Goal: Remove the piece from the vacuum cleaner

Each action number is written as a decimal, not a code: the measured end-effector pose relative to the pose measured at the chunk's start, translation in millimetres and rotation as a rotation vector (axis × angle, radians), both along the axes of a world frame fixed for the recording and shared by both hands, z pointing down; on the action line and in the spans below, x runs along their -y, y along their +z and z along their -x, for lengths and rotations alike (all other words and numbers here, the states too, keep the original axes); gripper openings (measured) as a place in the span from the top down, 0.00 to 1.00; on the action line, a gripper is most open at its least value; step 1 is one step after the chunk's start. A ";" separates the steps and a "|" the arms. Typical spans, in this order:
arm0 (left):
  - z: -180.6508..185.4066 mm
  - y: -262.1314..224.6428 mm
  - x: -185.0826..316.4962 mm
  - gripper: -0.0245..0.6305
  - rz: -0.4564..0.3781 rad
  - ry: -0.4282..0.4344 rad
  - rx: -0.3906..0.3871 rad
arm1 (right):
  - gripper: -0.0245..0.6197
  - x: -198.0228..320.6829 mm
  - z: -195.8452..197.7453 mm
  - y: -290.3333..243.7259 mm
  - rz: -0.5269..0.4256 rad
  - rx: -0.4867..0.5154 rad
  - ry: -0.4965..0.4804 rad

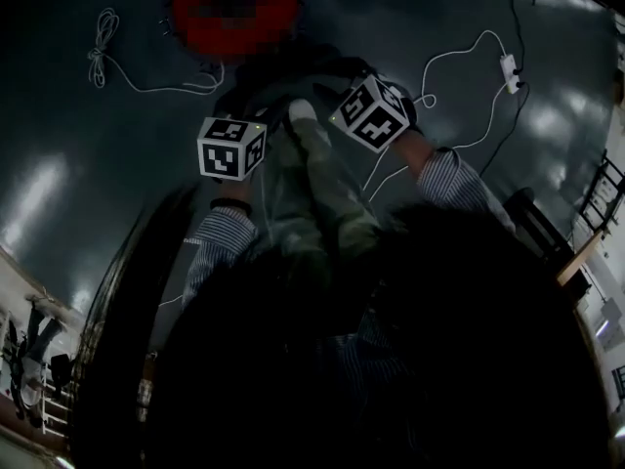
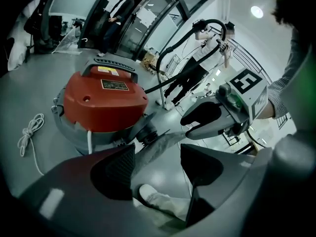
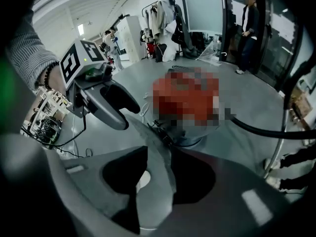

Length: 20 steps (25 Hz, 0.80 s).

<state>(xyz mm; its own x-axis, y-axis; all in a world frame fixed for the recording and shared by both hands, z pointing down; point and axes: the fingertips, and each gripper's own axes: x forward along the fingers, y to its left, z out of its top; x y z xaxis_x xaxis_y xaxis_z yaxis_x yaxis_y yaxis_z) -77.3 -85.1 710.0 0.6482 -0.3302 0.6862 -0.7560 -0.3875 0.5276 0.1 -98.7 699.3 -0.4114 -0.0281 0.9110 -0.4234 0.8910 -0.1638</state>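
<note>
The vacuum cleaner (image 2: 106, 100) stands mid-floor (image 2: 29, 93), with its grey tube piece (image 2: 158, 144) seated in the inlet and running toward the person. The left tongs (image 2: 157, 164) are apart and empty. The right tongs (image 3: 158, 174) are apart, astride the tube and unclamped. Recommended: grip near the socket and pull straight along the tube.

Striped shirt sleeves (image 1: 223, 237), beaded wristband (image 3: 48, 76), grey claws (image 2: 158, 157), black pads (image 2: 116, 169), marker cubes (image 1: 231, 148)
</note>
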 end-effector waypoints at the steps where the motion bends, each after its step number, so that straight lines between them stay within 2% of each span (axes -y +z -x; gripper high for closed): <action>1: 0.2 5.8 0.7 0.51 -0.002 0.013 0.009 | 0.74 -0.4 0.2 7.2 0.007 -0.005 -0.004; 6: -6.4 38.3 -4.5 0.51 -0.006 0.140 0.053 | 0.74 -3.5 -1.3 42.2 0.050 -0.026 0.002; 9: -7.1 55.2 -7.1 0.54 -0.015 0.201 0.090 | 0.76 -0.9 -1.3 55.5 0.021 -0.044 -0.005; 13: -2.0 67.8 -4.7 0.76 -0.015 0.203 0.114 | 0.78 1.0 -0.3 65.5 -0.003 -0.051 -0.009; 20: -7.6 73.8 -3.3 0.80 0.017 0.210 0.073 | 0.82 3.9 1.1 69.5 0.025 -0.044 -0.016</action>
<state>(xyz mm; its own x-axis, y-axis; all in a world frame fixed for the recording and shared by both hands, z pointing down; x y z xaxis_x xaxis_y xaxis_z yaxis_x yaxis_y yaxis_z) -69.8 -81.7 783.8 0.6500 -0.1810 0.7381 -0.6959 -0.5321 0.4824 -0.9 -102.6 768.8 -0.3710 0.0015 0.9286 -0.4167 0.8934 -0.1679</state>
